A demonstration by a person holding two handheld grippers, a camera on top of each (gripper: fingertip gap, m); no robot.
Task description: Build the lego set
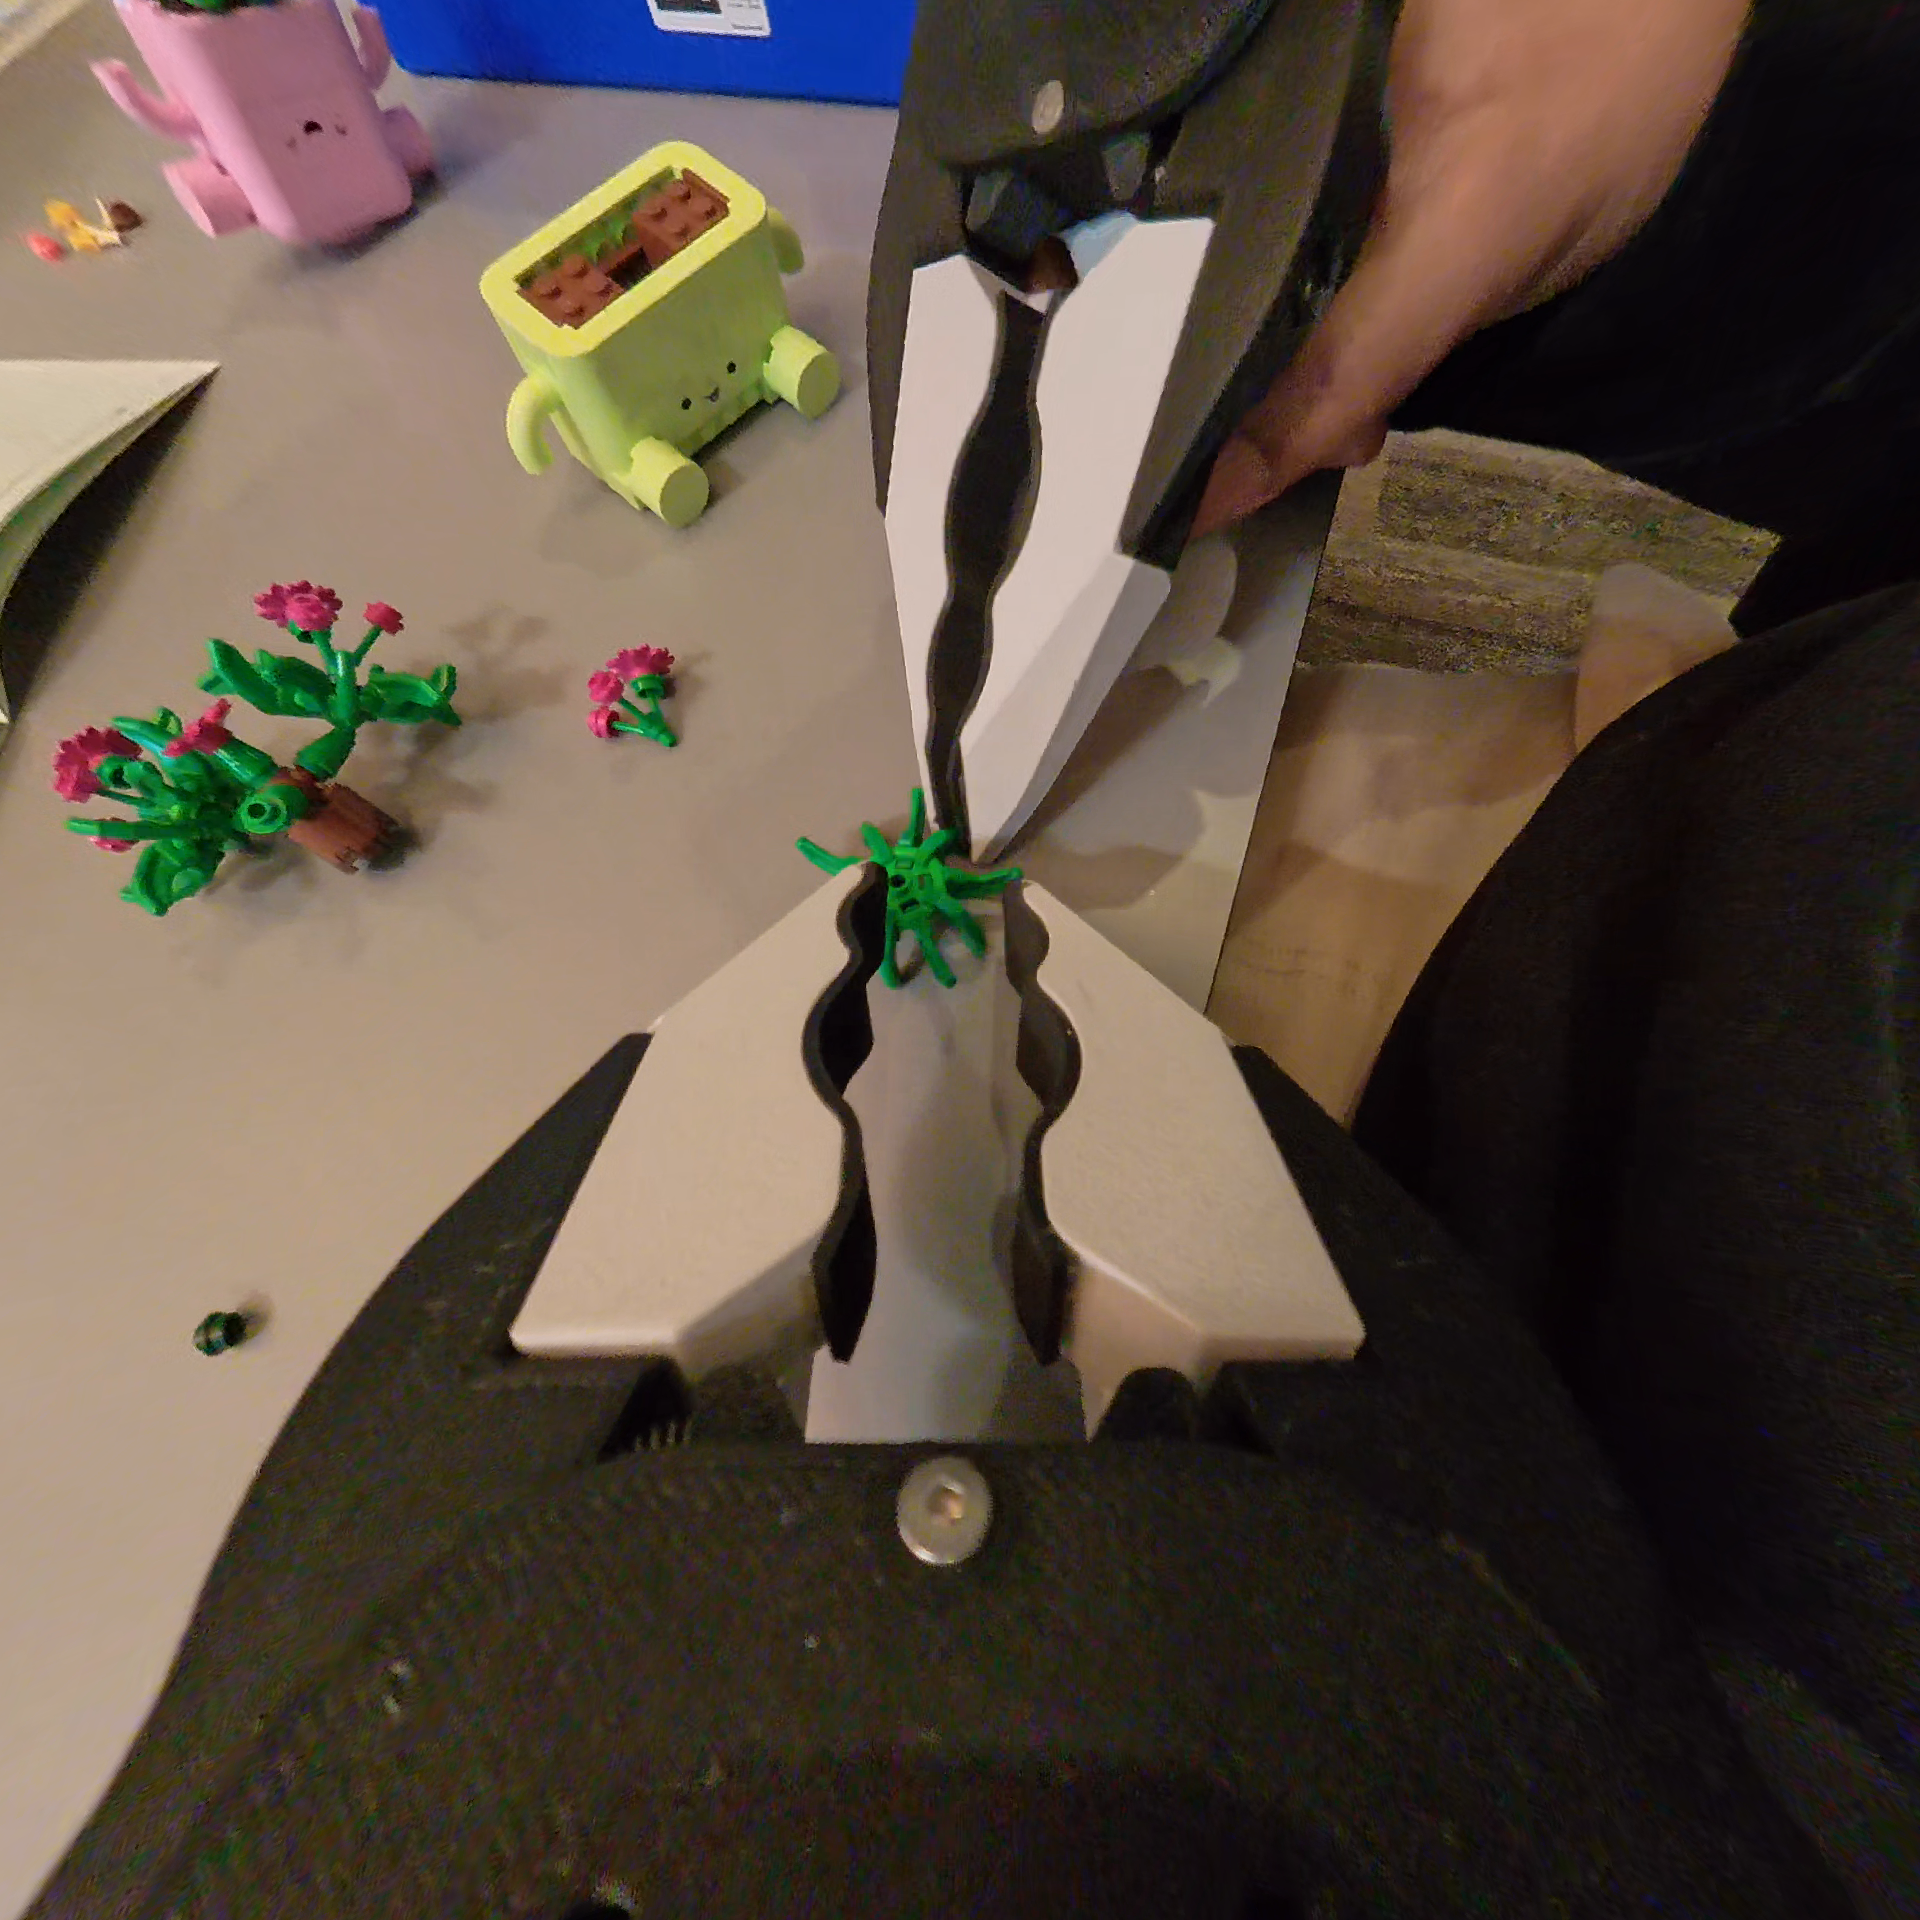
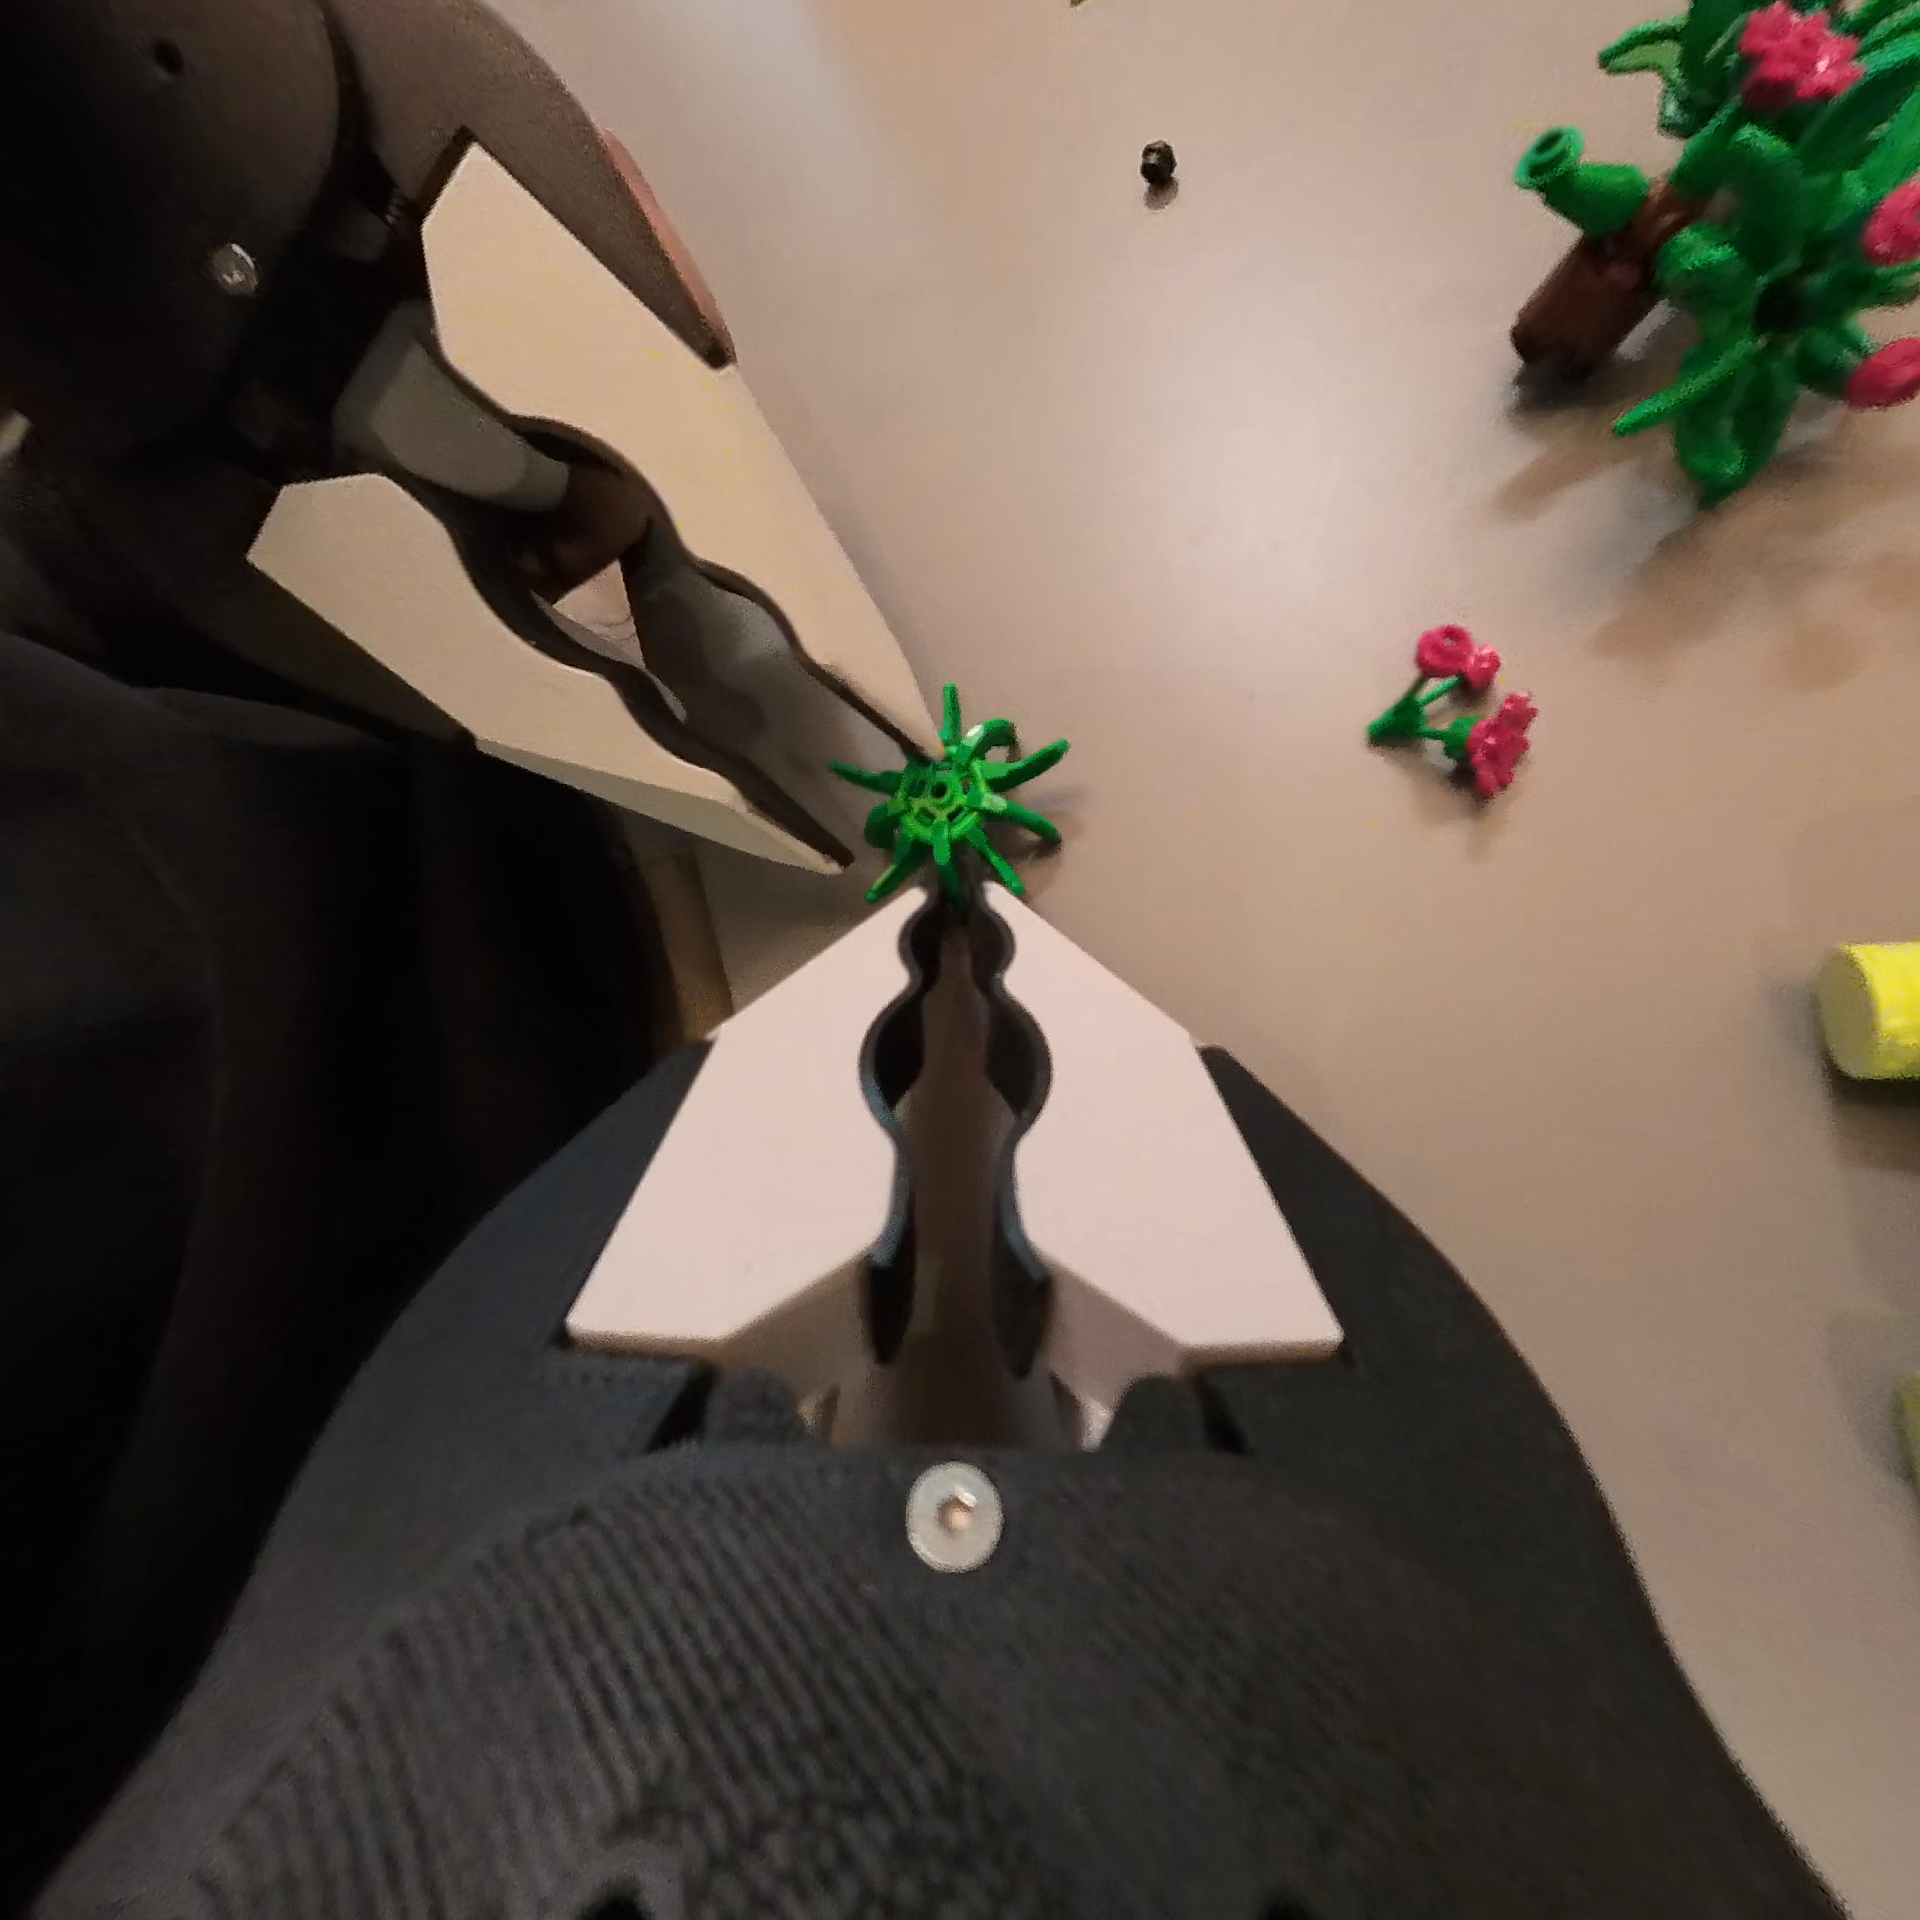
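A small green spiky leaf piece hangs in the air just above the grey table, near its right edge. My right gripper is shut on one edge of the leaf piece; in the left wrist view it comes down from above. My left gripper is partly open, with the leaf piece between its fingertips; in the right wrist view it reaches in from the upper left. A flower plant on a brown stem lies on the table to the left.
A small pink flower sprig and a tiny dark piece lie loose. A lime-green pot with brown bricks, a pink pot, a blue box, a booklet and small loose pieces sit farther back. My left and right fingertips are right by each other. From either gripper's tips it is about 8 cm to the small pink flower sprig. It turns up in the right wrist view as well.
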